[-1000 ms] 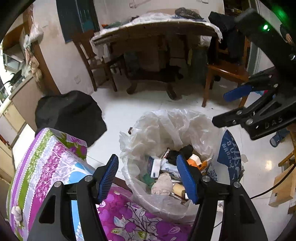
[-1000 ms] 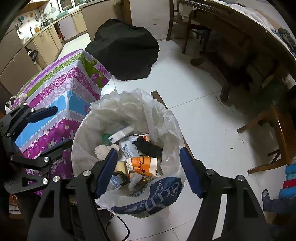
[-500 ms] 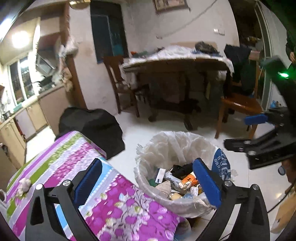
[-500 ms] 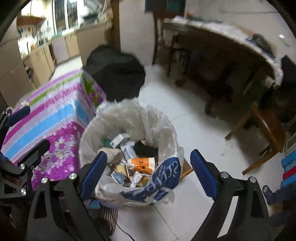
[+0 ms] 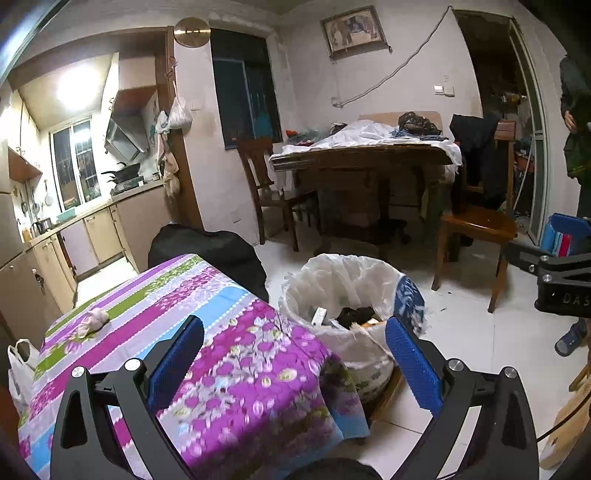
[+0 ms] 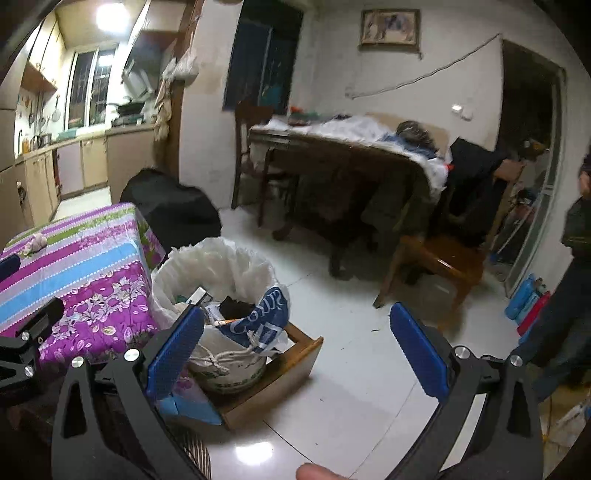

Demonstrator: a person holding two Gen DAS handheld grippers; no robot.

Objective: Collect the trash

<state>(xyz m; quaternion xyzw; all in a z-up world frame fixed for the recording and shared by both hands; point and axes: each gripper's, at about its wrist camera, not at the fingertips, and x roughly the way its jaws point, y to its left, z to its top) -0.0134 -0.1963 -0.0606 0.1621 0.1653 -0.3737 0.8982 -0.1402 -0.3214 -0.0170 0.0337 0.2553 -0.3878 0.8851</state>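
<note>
Left wrist view: both my grippers, left gripper and right gripper, now stand jaws wide and empty, pulled back from the trash bin. Remaining trash, a crumpled wad, lies on the cloth-covered surface.

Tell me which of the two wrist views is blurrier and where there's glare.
Right wrist view: softer overall, the dining table smeared, a ceiling lamp blown out, its glare spot on the floor tiles. Left wrist view: sharper, blur mainly on the near floral tablecloth; the kitchen light is overexposed. Both bend straight lines, fisheye-style.
</note>
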